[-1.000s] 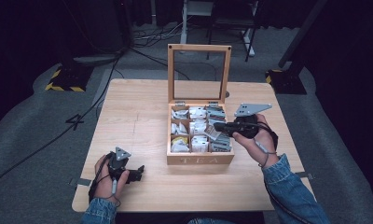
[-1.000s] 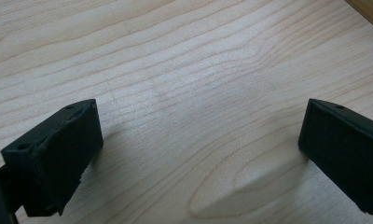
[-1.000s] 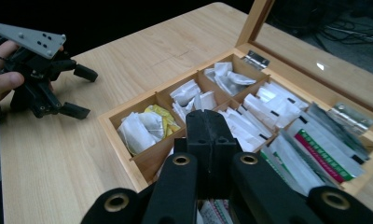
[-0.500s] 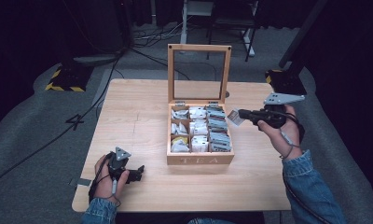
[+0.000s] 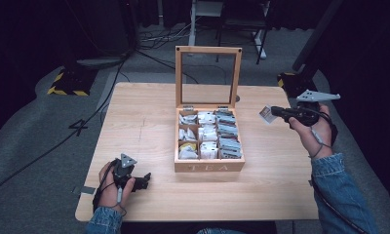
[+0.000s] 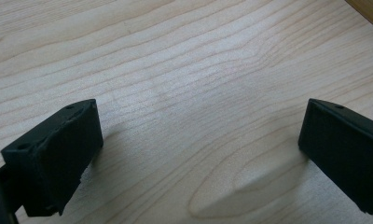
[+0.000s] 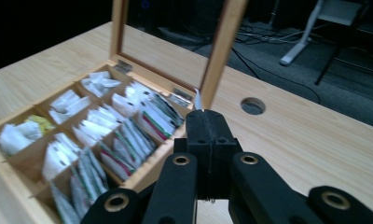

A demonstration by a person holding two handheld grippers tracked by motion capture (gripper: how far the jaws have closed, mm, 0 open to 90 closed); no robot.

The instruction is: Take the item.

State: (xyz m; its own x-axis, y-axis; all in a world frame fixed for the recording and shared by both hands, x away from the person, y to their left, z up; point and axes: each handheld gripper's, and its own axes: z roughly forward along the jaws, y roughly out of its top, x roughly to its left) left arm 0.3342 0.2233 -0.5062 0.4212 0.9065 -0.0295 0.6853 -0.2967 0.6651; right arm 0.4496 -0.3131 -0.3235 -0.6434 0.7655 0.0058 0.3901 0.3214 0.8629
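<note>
A wooden tea box (image 5: 208, 166) stands mid-table with its glass lid (image 5: 208, 76) upright; its compartments hold several tea bags (image 7: 128, 135). My right gripper (image 5: 274, 112) hovers to the right of the box, above the table, shut on a small white tea bag (image 5: 265, 114). In the right gripper view the jaws are pressed together with the bag's thin edge (image 7: 198, 100) sticking up past their tips (image 7: 205, 116). My left gripper (image 5: 145, 181) rests on the table near the front left, jaws wide apart (image 6: 198, 140) with bare wood between them.
A round cable hole (image 7: 252, 105) lies in the tabletop behind the box. The table's right edge (image 5: 307, 161) is near my right forearm. Cables and chair legs sit on the dark floor beyond the table.
My right gripper has lifted the tea bag out of the box and carried it right and away, clear of the box. The left gripper has stayed put.
</note>
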